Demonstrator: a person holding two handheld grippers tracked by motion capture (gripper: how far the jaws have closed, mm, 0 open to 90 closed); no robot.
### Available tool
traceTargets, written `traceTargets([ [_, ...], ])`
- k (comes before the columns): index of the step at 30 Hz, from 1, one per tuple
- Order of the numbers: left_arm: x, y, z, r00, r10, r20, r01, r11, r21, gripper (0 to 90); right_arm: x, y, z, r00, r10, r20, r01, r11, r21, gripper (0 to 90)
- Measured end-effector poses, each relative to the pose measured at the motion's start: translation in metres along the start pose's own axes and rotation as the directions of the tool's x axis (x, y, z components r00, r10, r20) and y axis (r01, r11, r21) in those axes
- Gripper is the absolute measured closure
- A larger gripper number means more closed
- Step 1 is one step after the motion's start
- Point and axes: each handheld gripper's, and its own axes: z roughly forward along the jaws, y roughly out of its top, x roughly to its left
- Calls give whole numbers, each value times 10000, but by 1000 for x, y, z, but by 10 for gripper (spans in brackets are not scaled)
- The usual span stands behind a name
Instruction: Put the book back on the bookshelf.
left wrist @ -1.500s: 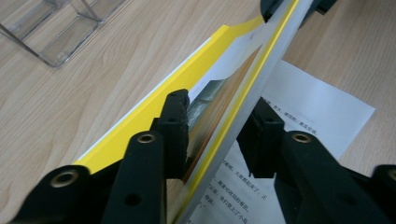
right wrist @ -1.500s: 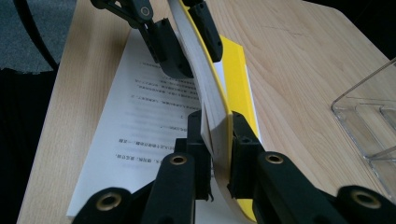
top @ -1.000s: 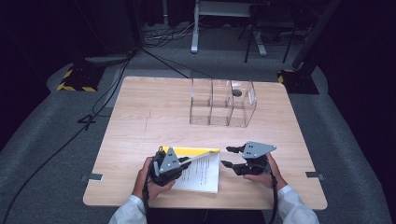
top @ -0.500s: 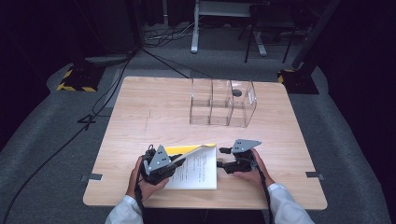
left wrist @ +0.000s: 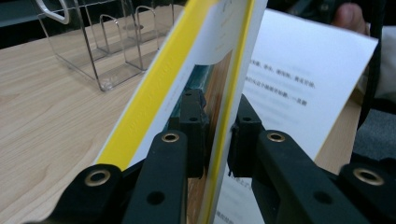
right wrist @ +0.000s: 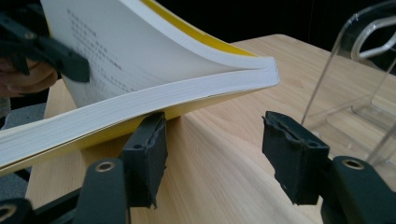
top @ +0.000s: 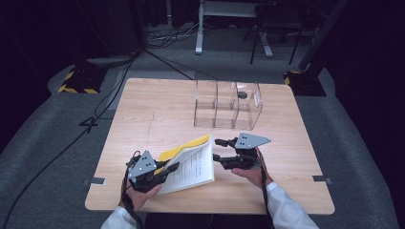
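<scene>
Now I have the left gripper [top: 167, 168] clamped on the yellow cover [left wrist: 140, 107] of the book [top: 191, 164], low and left of centre in the high view. In the left gripper view the cover runs upright between my jaws, both pads pressing it, with a printed page [left wrist: 299, 79] lying open to the right. The book sits on the near half of the table [top: 157, 114], its cover lifted and its pages fanned.

The right gripper [top: 220, 150] stands just right of the book in the high view, jaws apart and holding nothing; they have just been closing a little. In the right gripper view its left pad sits under the book's raised edge [right wrist: 187, 93], whether touching I cannot tell; the right pad is clear of it.

A clear acrylic organiser [top: 228, 105] stands upper centre, well apart from the book.
</scene>
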Motion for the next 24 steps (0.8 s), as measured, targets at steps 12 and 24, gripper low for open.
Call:
traceTargets([
  [12, -4, -12, 2, 9999, 29, 120, -35, 9988, 498, 757, 17, 17, 15, 9974, -460, -561, 467, 9988, 114, 412],
  [24, -6, -8, 24, 9919, -700, 1064, 773, 9948, -658, 803, 14, 24, 3, 9989, -448, -161, 441, 9980, -448, 404],
])
